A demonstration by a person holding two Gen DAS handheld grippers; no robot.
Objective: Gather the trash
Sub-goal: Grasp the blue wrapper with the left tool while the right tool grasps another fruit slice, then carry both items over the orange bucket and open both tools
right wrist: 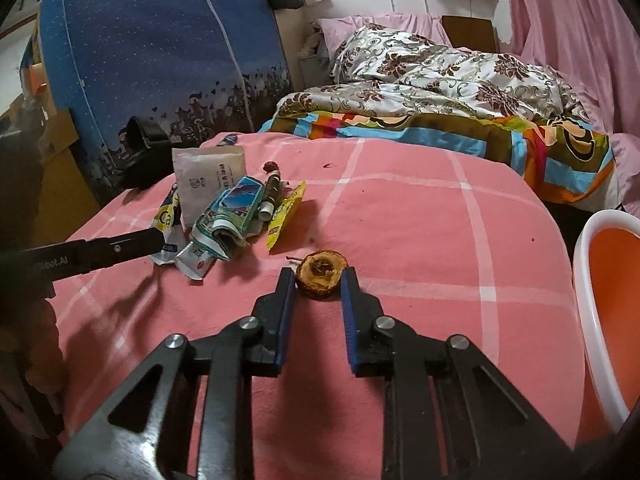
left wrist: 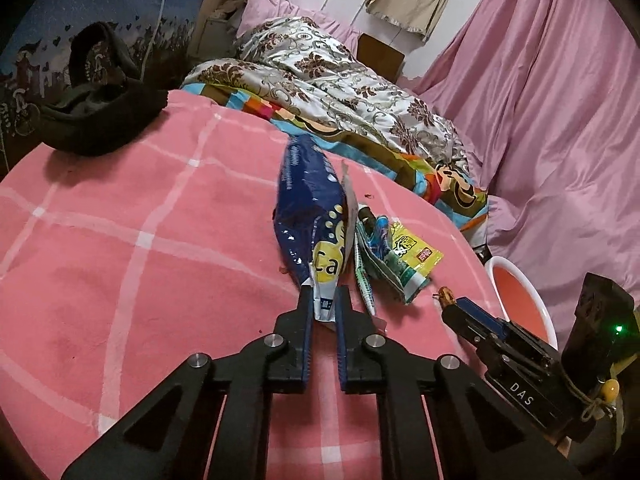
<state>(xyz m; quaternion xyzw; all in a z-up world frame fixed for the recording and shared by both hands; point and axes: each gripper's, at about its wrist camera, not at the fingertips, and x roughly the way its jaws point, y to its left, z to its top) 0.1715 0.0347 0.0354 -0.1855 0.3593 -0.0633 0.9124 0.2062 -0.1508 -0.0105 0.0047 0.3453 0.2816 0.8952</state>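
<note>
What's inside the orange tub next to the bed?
The visible inside of the orange tub is bare, nothing in it. Its bottom and far side fall outside both views, so anything there stays unseen.

Readable lettering on the hand-held grippers and one wrapper

"DAS" stands in white on the black body of the right hand-held gripper (left wrist: 450,300); "bot.AI", its beginning unreadable, on the left hand-held gripper (right wrist: 158,240); "Ca" on the yellow patch of the blue snack bag (left wrist: 308,216). Other wrapper print is too small to read.

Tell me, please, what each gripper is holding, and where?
Left gripper pinches the blue snack bag by its end; right gripper brackets the apple core, grip uncertain.
</note>
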